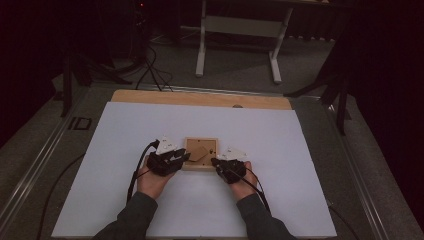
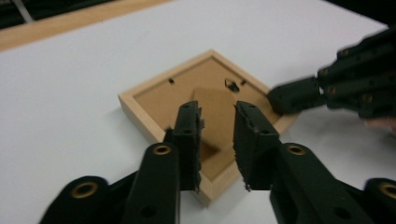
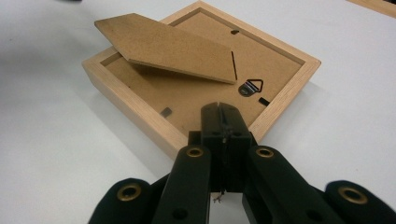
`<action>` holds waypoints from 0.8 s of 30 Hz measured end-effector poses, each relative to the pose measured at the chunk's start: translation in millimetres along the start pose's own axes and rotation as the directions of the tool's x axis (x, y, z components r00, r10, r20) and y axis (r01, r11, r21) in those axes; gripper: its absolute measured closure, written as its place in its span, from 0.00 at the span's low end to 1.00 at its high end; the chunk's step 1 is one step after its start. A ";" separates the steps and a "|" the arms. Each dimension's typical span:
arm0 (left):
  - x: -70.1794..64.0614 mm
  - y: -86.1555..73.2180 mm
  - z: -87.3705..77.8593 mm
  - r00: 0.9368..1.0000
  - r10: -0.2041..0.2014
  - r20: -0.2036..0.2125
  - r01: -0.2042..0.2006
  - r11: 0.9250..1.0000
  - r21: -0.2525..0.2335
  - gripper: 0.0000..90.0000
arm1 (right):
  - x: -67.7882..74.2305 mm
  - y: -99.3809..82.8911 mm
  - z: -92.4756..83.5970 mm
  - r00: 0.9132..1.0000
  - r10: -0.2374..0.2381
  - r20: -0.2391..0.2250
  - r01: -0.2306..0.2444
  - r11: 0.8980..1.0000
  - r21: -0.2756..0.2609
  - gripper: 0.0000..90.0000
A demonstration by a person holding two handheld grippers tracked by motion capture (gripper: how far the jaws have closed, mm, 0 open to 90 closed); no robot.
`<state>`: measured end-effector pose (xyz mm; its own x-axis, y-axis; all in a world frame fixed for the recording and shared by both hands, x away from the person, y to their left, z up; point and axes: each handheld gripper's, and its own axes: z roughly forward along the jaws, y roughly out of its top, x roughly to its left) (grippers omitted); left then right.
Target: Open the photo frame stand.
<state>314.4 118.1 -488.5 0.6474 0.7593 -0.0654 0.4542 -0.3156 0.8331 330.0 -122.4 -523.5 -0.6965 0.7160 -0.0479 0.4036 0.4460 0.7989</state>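
Right claw (image 3: 223,122) clenched, pinning frame (image 3: 135,109) edge; left claw (image 2: 217,135) released astride stand flap (image 2: 215,109): close squarely, lift gently.

White sheet (image 1: 280,150) covers most of the table, square to its edges. Bare wood strip (image 1: 200,98) shows along the far side; a small dark mark (image 1: 237,106) sits on it, too small to identify. Grey surround (image 1: 35,165) with a metal rail (image 1: 45,150) on the left. Black cables (image 1: 152,70) trail over the floor beyond. White stand (image 1: 240,30) behind, two legs on flat feet. Dark tripod legs (image 1: 335,90) far right, perhaps a camera mount.
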 end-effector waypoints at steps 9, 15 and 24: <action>-3.2 -11.5 4.7 1.000 -0.005 -0.023 0.007 0.997 0.080 1.00 | 0.1 -0.1 0.0 1.000 -0.001 0.001 0.001 1.000 -0.001 1.00; -3.8 -12.3 10.5 0.999 0.000 -0.041 0.005 0.994 0.111 0.99 | 0.1 -0.1 -0.1 1.000 0.000 0.001 0.000 1.000 0.000 1.00; -4.3 -8.7 10.3 0.999 0.000 -0.053 0.005 0.994 0.106 0.95 | 0.1 -0.1 -0.1 1.000 0.000 0.001 0.000 1.000 0.000 1.00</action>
<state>313.9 111.8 -501.1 0.6140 0.7885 -0.0357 0.5198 -0.3700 0.7700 329.8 -122.4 -523.5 -0.6960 0.7164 -0.0484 0.4034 0.4458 0.7991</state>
